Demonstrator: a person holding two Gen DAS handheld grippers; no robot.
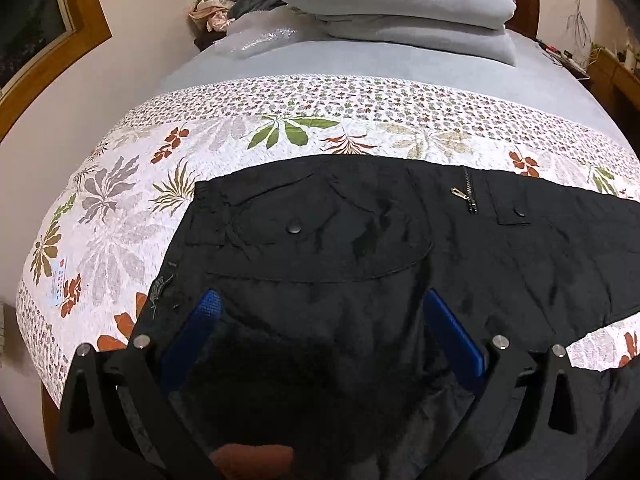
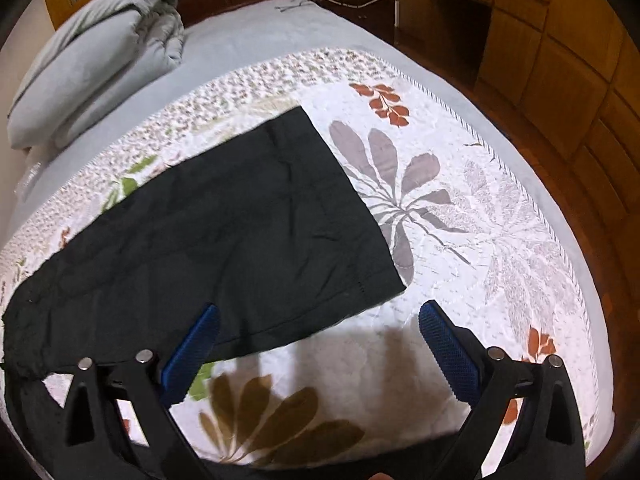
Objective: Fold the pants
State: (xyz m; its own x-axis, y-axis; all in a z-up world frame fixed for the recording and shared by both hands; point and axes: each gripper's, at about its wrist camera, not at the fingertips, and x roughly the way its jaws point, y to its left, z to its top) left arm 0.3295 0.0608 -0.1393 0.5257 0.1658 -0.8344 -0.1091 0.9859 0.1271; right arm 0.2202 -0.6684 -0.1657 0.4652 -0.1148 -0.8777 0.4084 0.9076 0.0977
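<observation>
Bed point(image 1: 400, 64) fills both views, grey sheet toward headboard. Floral quilt point(image 2: 460, 184) spread over bed's near half. Folded grey duvet point(image 1: 392, 4) stacked at head of bed. Black pants point(image 1: 360, 248) lie flat on quilt, waistband end toward bed's left side, leg hem point(image 2: 352, 216) toward right side. Left tongs point(image 1: 320, 304) wide open, over pants' upper part, blue pads apart. Right tongs point(image 2: 318, 316) wide open, above hem corner, gripping nothing.

Bed point(image 1: 200, 68) — floral quilt point(image 1: 120, 208), black pants point(image 1: 360, 240), folded duvet point(image 1: 400, 0)
</observation>
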